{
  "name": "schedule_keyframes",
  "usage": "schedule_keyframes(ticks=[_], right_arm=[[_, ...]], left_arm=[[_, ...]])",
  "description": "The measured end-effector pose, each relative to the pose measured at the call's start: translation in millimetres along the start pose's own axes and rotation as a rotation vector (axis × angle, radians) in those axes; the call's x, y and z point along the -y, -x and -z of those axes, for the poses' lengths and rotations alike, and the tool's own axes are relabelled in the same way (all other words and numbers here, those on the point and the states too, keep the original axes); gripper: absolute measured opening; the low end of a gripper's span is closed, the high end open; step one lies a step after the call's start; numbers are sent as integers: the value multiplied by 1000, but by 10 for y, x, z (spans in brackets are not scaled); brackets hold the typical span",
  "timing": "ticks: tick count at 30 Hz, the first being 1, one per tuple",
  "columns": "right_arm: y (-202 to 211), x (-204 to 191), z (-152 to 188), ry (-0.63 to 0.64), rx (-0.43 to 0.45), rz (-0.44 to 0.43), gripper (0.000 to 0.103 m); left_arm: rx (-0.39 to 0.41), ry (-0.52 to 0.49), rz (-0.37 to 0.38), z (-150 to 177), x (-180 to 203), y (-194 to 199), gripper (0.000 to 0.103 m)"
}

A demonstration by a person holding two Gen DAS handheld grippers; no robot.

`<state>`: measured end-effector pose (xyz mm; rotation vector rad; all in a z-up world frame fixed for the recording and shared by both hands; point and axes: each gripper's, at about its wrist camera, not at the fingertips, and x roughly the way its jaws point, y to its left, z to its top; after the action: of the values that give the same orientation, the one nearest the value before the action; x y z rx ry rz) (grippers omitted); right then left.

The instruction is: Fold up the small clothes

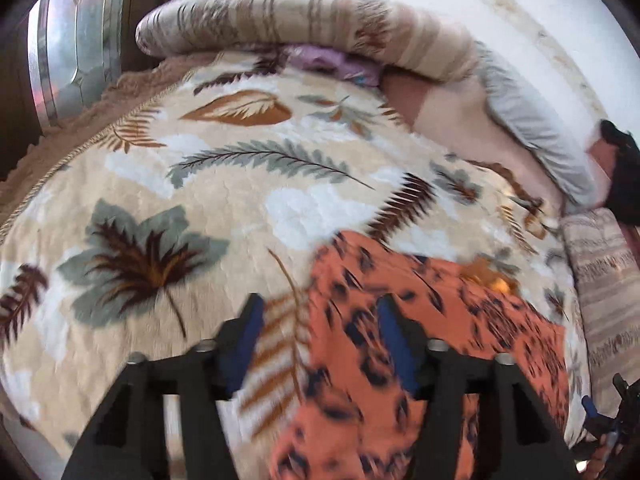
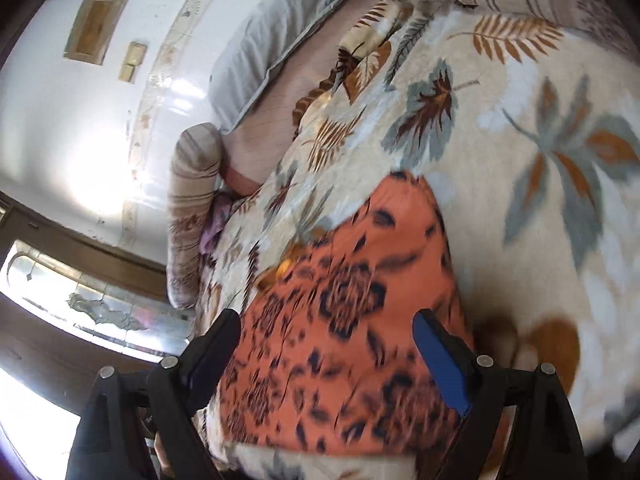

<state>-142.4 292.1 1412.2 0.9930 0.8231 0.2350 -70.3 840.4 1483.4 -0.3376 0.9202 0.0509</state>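
Orange garment (image 2: 348,300) lies on leaf-print blanket (image 2: 520,152), uncontained.

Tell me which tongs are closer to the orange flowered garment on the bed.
Right, probably. The right tongs hang open directly over the orange garment; the left tongs straddle its edge, half over the blanket.

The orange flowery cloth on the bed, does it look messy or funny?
Nothing stands out. The orange cloth with dark flower print lies fairly flat and folded on the cream leaf-patterned blanket, with no tear showing, though the pictures are blurry.
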Motion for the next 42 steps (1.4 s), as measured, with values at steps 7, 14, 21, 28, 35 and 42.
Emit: schedule_keyframes(ticks=[7, 14, 21, 28, 35, 42], right_arm=[[64, 267, 987, -174, -92, -6, 91], [-2, 518, 807, -282, 25, 27, 91], [-65, 653, 741, -348, 31, 42, 92], [-56, 613, 663, -333, 53, 35, 92], [-86, 554, 600, -270, 65, 95, 84], [-33, 444, 593, -224, 72, 110, 86]], left_arm=[[-47, -131, 56, 617, 546, 178, 71], [-106, -181, 13, 875, 837, 113, 71], [-112, -203, -21, 927, 884, 86, 71], [-120, -218, -24, 915, 935, 8, 71], [-124, -219, -19, 865, 995, -86, 71], [-95, -241, 9, 817, 1075, -124, 71]])
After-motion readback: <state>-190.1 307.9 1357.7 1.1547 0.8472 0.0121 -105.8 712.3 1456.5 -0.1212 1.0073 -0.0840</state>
